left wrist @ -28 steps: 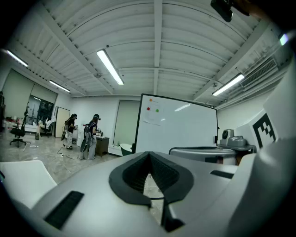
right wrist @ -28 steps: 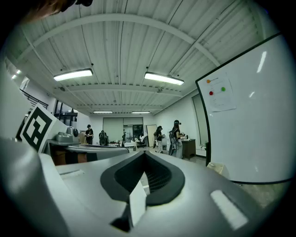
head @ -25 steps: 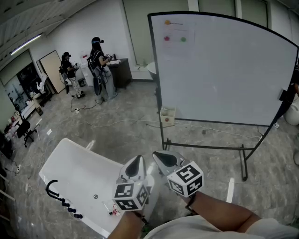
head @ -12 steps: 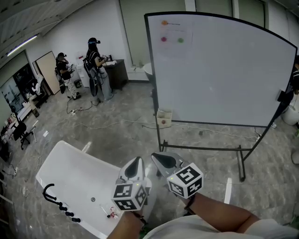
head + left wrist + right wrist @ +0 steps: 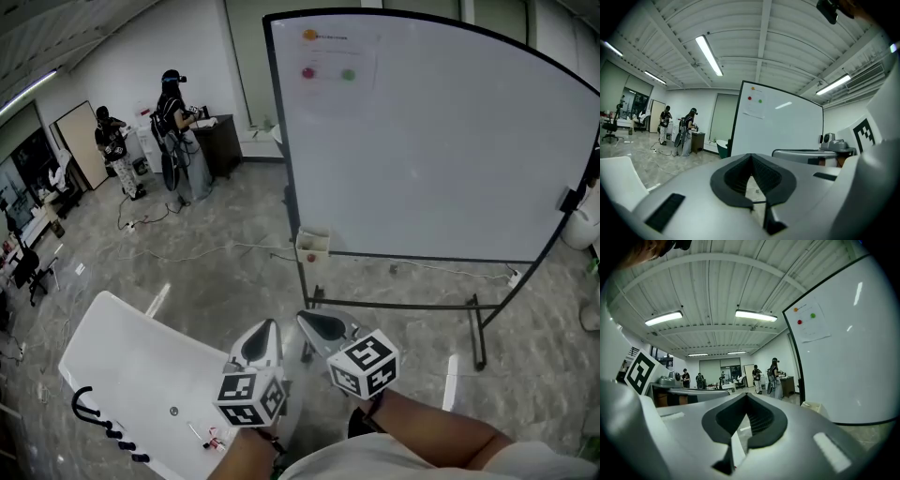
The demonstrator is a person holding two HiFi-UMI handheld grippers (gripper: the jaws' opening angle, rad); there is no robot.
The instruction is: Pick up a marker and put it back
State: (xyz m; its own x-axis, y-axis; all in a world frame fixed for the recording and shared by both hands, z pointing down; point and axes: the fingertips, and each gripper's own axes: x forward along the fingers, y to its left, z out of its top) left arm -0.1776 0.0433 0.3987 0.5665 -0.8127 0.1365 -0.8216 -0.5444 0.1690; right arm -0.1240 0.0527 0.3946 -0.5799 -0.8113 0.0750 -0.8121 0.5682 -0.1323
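Both grippers are held close in front of me, low in the head view. My left gripper point(image 5: 262, 337) is shut with nothing in it, and my right gripper point(image 5: 321, 324) beside it is also shut and empty. Ahead stands a whiteboard point(image 5: 441, 141) on a wheeled frame. A small box point(image 5: 312, 246) hangs at its lower left corner, with something red in it. The box point(image 5: 813, 407) also shows in the right gripper view. Small marker-like items point(image 5: 200, 437) lie on the white table point(image 5: 141, 356) to the left of the left gripper. The left gripper view shows its closed jaws pointing at the whiteboard point(image 5: 778, 126).
A black cable or hook shape point(image 5: 94, 422) lies on the table's near left edge. The board's frame legs point(image 5: 478, 328) spread over the grey floor. Two people point(image 5: 173, 131) stand far back left by a dark cabinet point(image 5: 217, 145). Cables trail on the floor.
The view has shifted so the whiteboard and its box sit further left and nearer. Both grippers stay shut and side by side.
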